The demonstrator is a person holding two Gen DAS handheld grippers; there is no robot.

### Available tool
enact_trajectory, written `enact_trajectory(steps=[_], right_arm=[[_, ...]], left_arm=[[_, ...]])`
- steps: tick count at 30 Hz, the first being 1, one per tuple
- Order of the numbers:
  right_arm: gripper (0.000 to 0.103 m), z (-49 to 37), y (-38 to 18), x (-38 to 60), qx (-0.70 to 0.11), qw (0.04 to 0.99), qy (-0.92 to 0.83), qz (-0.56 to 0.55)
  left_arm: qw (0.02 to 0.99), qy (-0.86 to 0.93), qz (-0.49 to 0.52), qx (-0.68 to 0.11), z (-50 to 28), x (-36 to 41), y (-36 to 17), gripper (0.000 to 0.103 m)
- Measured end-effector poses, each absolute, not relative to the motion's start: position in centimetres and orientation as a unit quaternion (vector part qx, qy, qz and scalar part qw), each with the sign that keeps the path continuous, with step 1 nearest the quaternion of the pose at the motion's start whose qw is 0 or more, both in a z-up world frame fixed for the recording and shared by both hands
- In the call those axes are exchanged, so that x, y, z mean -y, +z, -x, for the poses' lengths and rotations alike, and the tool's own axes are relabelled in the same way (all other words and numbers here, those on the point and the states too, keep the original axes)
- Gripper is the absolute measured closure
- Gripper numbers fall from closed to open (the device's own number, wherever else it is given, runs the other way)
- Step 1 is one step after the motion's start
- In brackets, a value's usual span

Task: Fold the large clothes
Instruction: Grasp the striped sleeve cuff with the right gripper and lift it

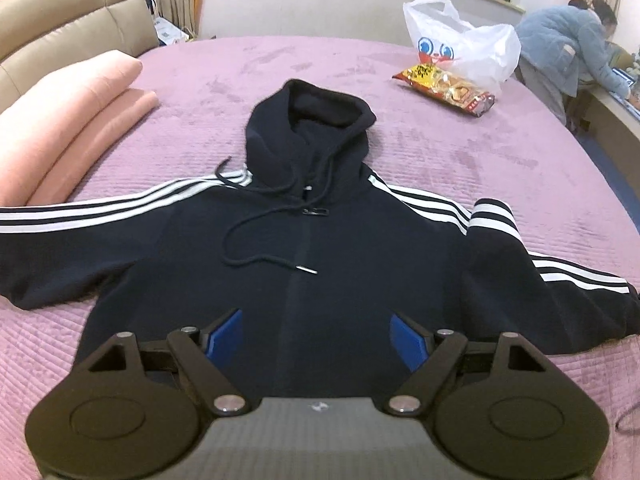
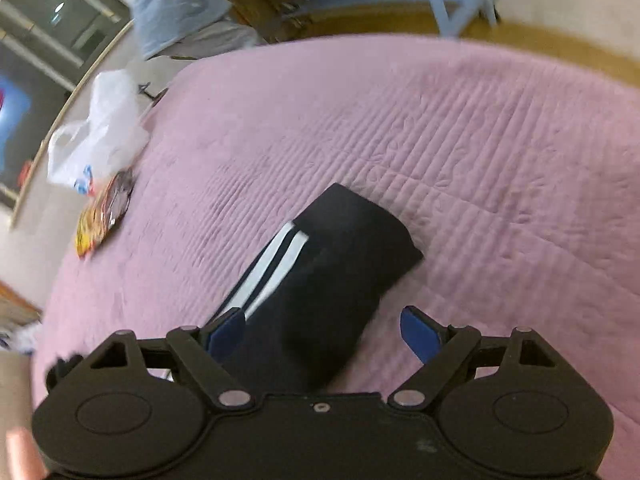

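Hoodie (image 1: 340, 248): dark navy, three white stripes along each sleeve; bed cover (image 1: 460, 152): mauve-pink, quilted lines; folded blanket (image 1: 68, 120): pale pink; plastic bag (image 1: 464, 40): white, blue cartoon eyes; gripper pads (image 1: 222, 334): blue.

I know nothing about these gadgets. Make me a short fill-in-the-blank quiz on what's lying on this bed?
1. The dark hoodie has three ___ stripes along each sleeve.
2. The bed cover is ___ in colour.
3. Beside the snack packet sits a white plastic ___.
4. The right hand-held gripper hangs open over the hoodie's ___.

Missing words: white; purple; bag; sleeve
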State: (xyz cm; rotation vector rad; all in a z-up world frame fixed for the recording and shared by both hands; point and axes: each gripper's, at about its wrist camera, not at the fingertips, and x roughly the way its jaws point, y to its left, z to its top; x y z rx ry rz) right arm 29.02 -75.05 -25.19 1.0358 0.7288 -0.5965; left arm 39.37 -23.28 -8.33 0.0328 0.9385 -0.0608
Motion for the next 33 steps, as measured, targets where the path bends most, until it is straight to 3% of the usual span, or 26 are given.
enact_trajectory(steps=[5, 7, 8, 9, 10, 16, 21, 24, 26, 27, 31, 33], right_arm=[[0.003, -31.1, -28.0, 77.2, -0.318, 0.736, -0.273, -0.531], [0.011, -31.7, -28.0, 77.1, -0.306, 0.746, -0.279, -0.522], [0.035, -32.1, -27.9, 77.1, -0.308, 0.751, -0.282, -0.512], [0.075, -32.6, -27.7, 77.0, -0.312, 0.757, -0.284, -0.499], [0.089, -33.1, -27.7, 77.1, -0.315, 0.762, -0.273, -0.496], [0.089, -32.5, -22.4, 76.5, -0.299, 0.817, -0.288, -0.401], [0.089, -28.6, -17.2, 76.3, -0.240, 0.836, -0.423, -0.255], [0.089, -28.5, -19.6, 77.5, -0.271, 0.819, -0.423, -0.277], [0.089, -29.3, -22.0, 77.6, -0.301, 0.806, -0.436, -0.264], [0.089, -29.6, -23.1, 77.5, -0.315, 0.801, -0.441, -0.255], [0.089, -30.2, -26.2, 77.1, -0.348, 0.788, -0.440, -0.252], [0.089, -30.6, -26.0, 76.7, -0.350, 0.789, -0.442, -0.244]], left_arm=[[0.885, -0.021, -0.031, -0.464, -40.8, 25.1, -9.3, 0.021], [0.883, -0.016, -0.035, -0.467, -41.3, 25.3, -9.7, 0.021], [0.883, -0.014, -0.036, -0.469, -41.5, 25.4, -9.8, 0.021], [0.882, -0.011, -0.036, -0.470, -41.8, 25.6, -9.9, 0.021], [0.881, -0.009, -0.037, -0.472, -41.9, 25.7, -10.0, 0.021], [0.887, -0.010, -0.055, -0.459, -42.6, 27.3, -10.9, 0.022], [0.895, -0.063, -0.086, -0.434, -44.2, 29.7, -13.5, 0.021], [0.883, -0.126, -0.063, -0.449, -46.5, 31.7, -16.5, 0.027], [0.863, -0.183, -0.024, -0.470, -48.2, 33.3, -18.2, 0.041], [0.855, -0.207, -0.006, -0.476, -48.8, 34.3, -19.0, 0.042], [0.848, -0.260, -0.041, -0.459, -49.4, 39.7, -21.1, 0.041], [0.858, -0.258, -0.134, -0.424, -48.4, 42.8, -22.1, 0.031]])
